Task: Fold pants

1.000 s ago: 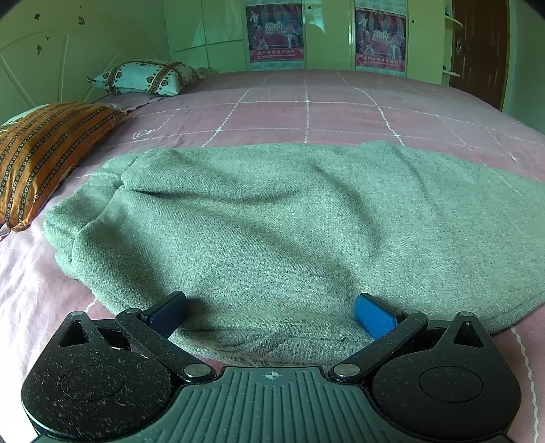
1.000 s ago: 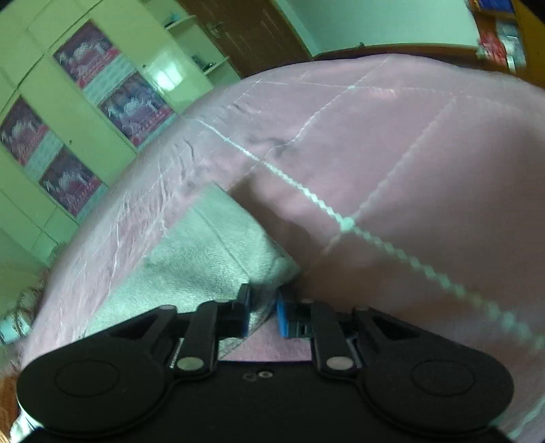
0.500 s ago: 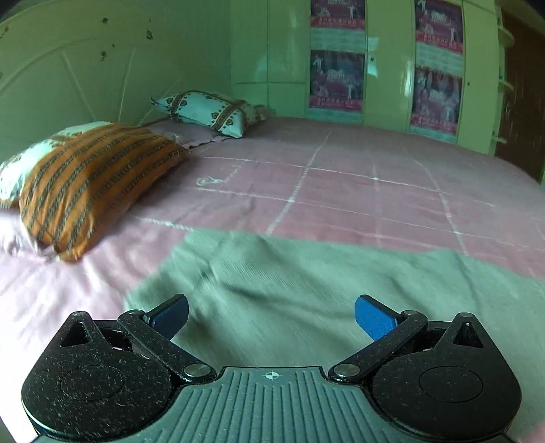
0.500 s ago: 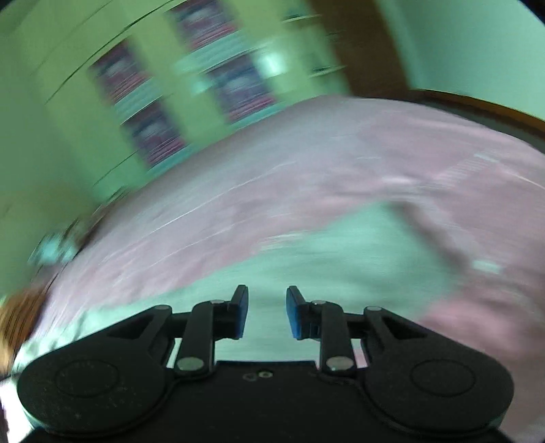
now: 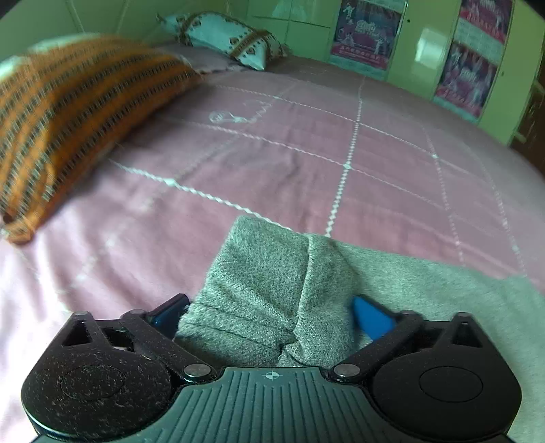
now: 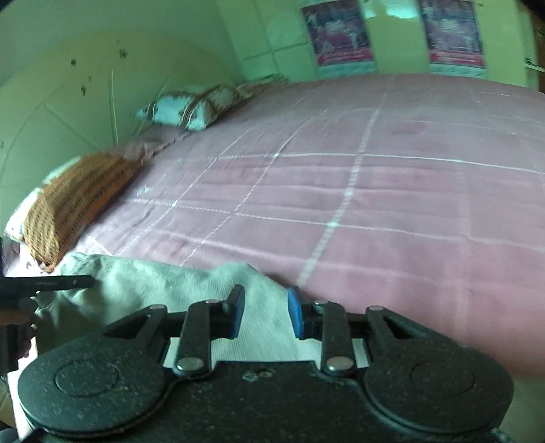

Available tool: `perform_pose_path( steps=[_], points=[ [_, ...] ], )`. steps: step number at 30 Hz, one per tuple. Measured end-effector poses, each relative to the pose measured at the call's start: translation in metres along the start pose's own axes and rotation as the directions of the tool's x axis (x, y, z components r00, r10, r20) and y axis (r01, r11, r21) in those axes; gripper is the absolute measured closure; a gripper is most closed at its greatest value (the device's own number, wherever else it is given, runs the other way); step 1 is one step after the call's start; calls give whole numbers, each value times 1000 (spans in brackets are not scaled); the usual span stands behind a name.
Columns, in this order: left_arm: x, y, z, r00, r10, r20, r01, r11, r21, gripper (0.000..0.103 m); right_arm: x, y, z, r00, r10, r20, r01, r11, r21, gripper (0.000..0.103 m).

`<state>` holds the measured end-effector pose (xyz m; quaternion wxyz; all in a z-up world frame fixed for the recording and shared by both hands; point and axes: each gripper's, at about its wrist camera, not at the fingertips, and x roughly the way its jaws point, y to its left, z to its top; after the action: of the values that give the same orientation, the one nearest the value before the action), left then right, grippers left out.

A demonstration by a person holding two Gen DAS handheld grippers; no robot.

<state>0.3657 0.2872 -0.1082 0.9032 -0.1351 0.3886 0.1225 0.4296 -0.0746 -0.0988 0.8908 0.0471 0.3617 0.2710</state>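
Note:
The grey knit pants [image 5: 272, 289] lie folded on the pink bedspread [image 5: 306, 163]. My left gripper [image 5: 269, 317] is open, its blue pads on either side of the bunched waistband end. In the right wrist view the pants [image 6: 153, 283] stretch left, and my right gripper [image 6: 265, 313] is partly open with a corner of the cloth between its pads. The left gripper's black tip [image 6: 51, 283] shows at the far left of that view.
An orange striped pillow [image 5: 68, 126] lies at the left, a white patterned pillow [image 5: 224, 37] behind it near the headboard. Green wardrobe doors with posters [image 5: 368, 30] stand beyond the bed. The pink bedspread [image 6: 374, 204] extends far ahead.
Both grippers have swung toward the pillow end of the bed. The left gripper now straddles the waistband end. The right gripper's jaws have widened from shut on the hem.

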Motion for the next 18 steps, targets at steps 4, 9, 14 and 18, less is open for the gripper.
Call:
perform_pose_path(
  steps=[4,9,14,18],
  points=[
    [2,1,-2,999,-34,6,34,999,-11,24,34,5,8,999,14,-38,-16,999,-30,79],
    [-3,3,-12,998,-39,43,41,998,-54,35,50,13,4,996,50,-74,-55,996,-67,83],
    [-12,-3,-15,997,30,76,-29,999,-14,41,52,36,5,998,22,-50,-30,986,-166,103],
    [-10,-1,-14,996,59,66,-57,998,-42,35,73,35,0,992,-83,-95,65,981,-184,103]
  ],
)
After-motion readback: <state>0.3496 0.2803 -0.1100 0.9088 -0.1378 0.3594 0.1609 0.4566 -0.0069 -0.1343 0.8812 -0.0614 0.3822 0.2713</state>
